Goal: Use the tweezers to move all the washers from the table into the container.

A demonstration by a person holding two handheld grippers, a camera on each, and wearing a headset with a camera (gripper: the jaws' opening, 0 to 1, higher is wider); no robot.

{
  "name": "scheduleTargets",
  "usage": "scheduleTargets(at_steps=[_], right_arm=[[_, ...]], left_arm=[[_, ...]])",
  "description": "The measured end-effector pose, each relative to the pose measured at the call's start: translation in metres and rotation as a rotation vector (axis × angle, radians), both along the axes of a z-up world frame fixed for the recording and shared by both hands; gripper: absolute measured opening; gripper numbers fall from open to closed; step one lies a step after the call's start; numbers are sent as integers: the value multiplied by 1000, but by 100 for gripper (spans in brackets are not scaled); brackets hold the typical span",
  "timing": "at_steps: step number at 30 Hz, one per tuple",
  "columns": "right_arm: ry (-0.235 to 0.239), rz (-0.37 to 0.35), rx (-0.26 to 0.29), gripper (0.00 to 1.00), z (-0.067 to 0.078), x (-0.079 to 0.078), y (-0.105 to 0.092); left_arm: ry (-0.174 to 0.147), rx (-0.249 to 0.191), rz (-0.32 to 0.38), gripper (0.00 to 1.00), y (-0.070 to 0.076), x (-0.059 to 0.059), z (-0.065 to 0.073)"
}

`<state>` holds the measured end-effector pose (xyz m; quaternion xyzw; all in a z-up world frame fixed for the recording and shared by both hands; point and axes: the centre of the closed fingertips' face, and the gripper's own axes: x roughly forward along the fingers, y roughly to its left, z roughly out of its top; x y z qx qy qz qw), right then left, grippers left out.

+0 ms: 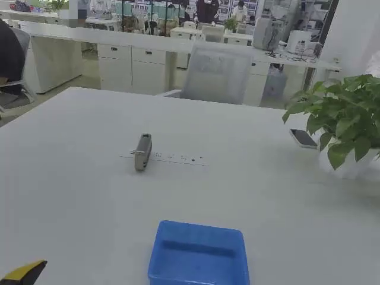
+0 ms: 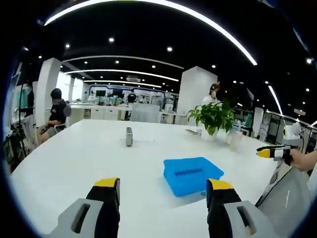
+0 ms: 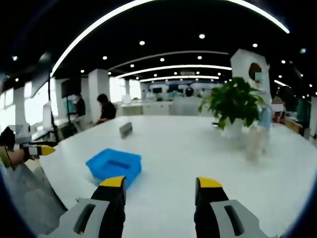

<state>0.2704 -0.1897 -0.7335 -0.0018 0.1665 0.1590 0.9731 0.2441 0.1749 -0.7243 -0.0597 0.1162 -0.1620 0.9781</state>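
Jaws of both grippers stand wide apart and hold nothing. The left gripper and the right gripper each show two yellow-tipped fingers parted over the white table. They hang at the near edge, one on either side of the blue container, which sits at 6 o'clock in the head view. Nothing can be made out inside it.

At about 11 o'clock from the container, and well apart from it, lies a small grey metal piece. I take it for the tweezers, though it is too small to be sure. A faint row of tiny specks runs from just beside it toward 3 o'clock. These are probably the washers, but they are too small to count. A potted plant stands at 3 o'clock in the head view, with a phone near it at its 9 o'clock. Both are clear of the working line.

My judgement is that the task is at its very start, with the tool untouched and no washer yet moved. The next move calls for one gripper to reach toward 12 o'clock, past the container, and close on the grey piece. It lies flat on a smooth top, so a low, level approach seems needed to keep it from skating away. The hold should leave the tool's tips free to pinch. Thin flat washers will likely be hard to lift.
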Motion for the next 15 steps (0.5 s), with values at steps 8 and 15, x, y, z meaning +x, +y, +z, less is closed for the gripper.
scheduleTargets(at_steps=[8,15], right_arm=[[-10,-21,21,52,6,-2,1],[-40,-15,23,56,14,-2,6]], left_arm=[[-14,9,2,74,0,0,3],[-31,7,26,78,5,1,5]])
